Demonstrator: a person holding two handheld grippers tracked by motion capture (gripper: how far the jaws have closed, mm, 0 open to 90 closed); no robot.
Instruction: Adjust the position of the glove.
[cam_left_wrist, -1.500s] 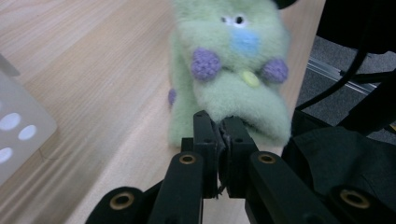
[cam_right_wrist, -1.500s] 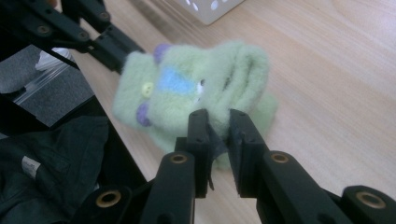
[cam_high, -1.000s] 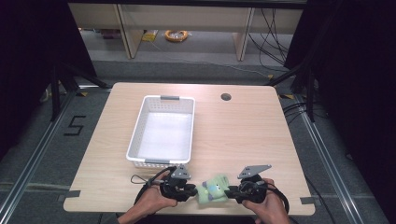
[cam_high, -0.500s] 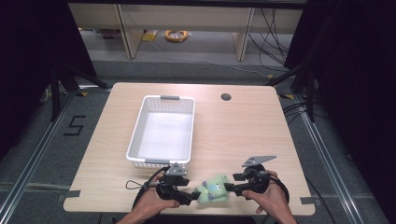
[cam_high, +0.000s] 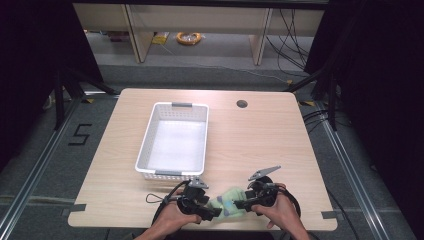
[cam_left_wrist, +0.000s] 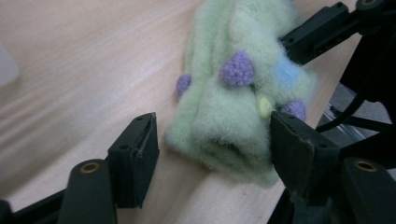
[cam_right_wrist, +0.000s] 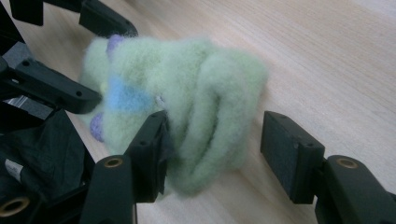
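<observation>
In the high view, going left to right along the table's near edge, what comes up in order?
Cable loop → left gripper → green fuzzy cloth → right gripper → bare table.

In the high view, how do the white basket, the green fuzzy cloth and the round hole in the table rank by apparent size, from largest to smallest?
1. White basket, clearly the largest.
2. Green fuzzy cloth, partly covered by the grippers; it also lies nearer the camera.
3. Round hole in the table, the smallest.
</observation>
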